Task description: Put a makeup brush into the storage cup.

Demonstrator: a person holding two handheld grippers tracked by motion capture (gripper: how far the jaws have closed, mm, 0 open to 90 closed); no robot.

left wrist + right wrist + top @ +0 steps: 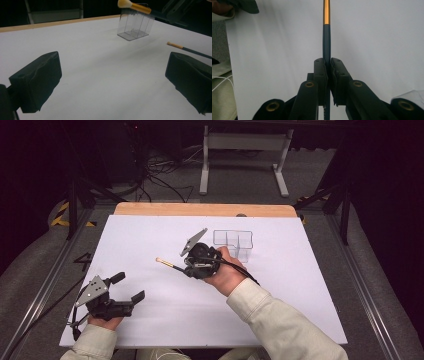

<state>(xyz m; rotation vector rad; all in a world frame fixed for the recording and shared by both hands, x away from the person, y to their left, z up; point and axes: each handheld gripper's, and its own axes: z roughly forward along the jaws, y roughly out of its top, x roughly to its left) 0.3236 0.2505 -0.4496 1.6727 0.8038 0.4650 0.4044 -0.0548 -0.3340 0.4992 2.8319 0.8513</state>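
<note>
My right gripper (189, 269) is shut on the dark handle of a makeup brush (167, 264), held above the middle of the white table (150, 315). The cream bristle tip points left. In the right gripper view, the handle (326, 37) runs straight out between the closed jaws (328, 62) to a gold band. A clear divided box (233, 242) stands just behind the right hand. My left gripper (128, 287) rests at the table's front left, open, with nothing between its fingers (37, 80). From there I see the lifted brush (135, 7) in front of the box (135, 27).
A second brush (186, 49) with a tan tip lies flat on the table to the right in the left gripper view. A wooden strip (200, 210) edges the far side of the table. Beyond it are cables and a white stand on the floor.
</note>
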